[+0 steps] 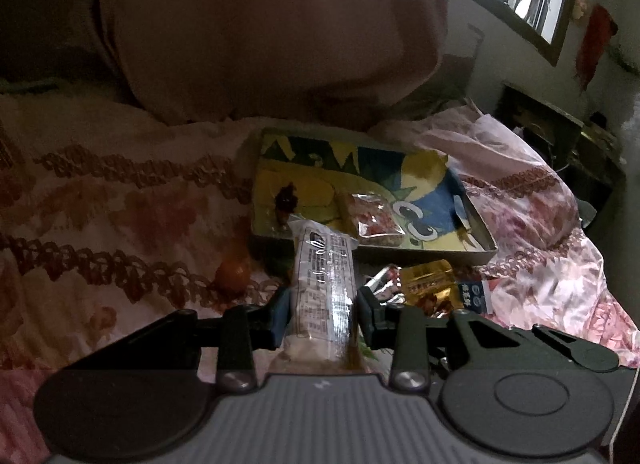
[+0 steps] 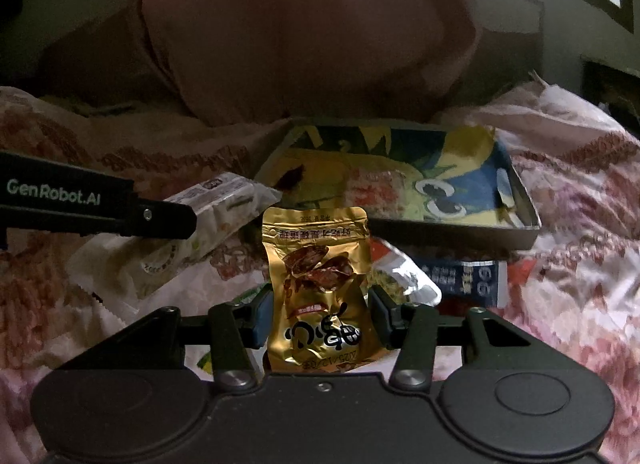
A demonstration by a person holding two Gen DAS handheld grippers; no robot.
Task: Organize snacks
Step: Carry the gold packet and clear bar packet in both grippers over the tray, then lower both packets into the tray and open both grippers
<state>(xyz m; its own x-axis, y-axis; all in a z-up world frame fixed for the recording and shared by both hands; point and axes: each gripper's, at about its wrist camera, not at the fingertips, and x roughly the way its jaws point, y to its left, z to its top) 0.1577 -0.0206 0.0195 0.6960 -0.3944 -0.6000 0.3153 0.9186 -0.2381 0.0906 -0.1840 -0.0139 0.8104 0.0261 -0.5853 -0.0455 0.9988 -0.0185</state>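
Gripping a clear wrapped snack between its fingers, the left claw points toward the tray; the right claw clamps a gold pouch.

- The bed, under a pink floral quilt, carries everything.
- A shallow tray with a yellow-blue print lies at 12 o'clock.
- An orange fruit sits at 9 o'clock.
- A blue-white packet lies at 3 o'clock.

Glossy gold foil pouch, clear crinkly plastic wrapper, patterned cloth bedspread.
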